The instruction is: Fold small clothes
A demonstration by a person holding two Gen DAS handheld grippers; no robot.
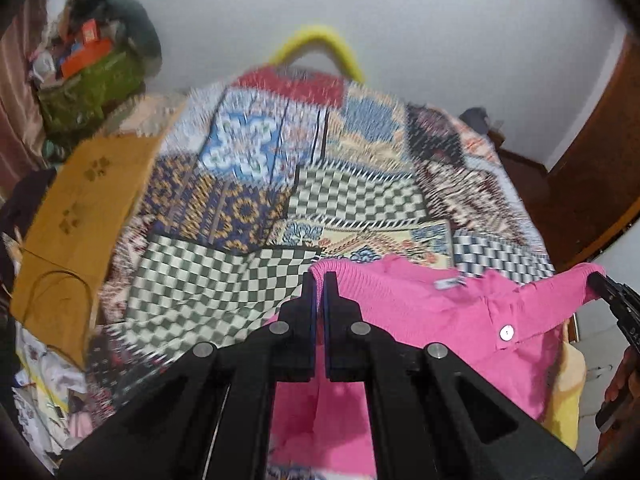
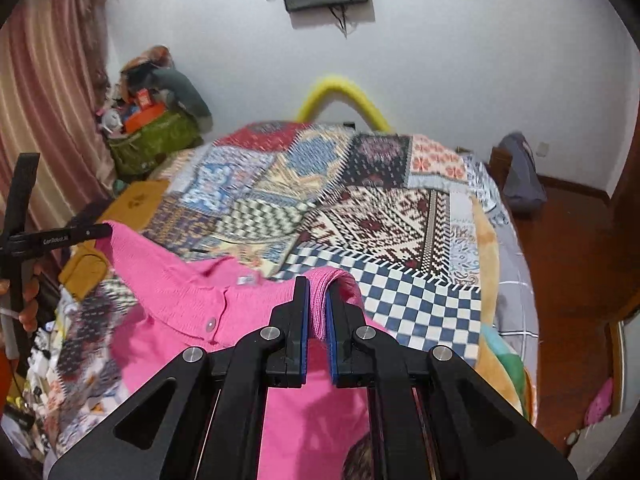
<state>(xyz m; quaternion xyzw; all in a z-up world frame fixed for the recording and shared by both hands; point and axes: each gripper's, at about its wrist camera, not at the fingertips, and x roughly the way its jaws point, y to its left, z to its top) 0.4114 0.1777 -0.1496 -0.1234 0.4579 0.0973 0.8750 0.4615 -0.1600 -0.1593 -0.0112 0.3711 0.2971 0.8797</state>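
Left hand-held gripper (image 1: 319, 280): jaws clamped on ribbed edge of pink knit top (image 1: 432, 320), at one shoulder. Right hand-held gripper (image 2: 318, 292): jaws pinched on bunched ribbed edge at other shoulder of same top. Top stretched between both, collar and white button (image 1: 506, 333) between them, body hanging below, held above patchwork bedspread (image 2: 380, 216) ahead. Yellow-brown cloth (image 1: 80, 208) on bed, left of left hand-held gripper.

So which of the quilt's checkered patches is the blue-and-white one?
The patch just past the right tongs, by the pink top. The other checkered patch, farther up the quilt, is dark green and white.
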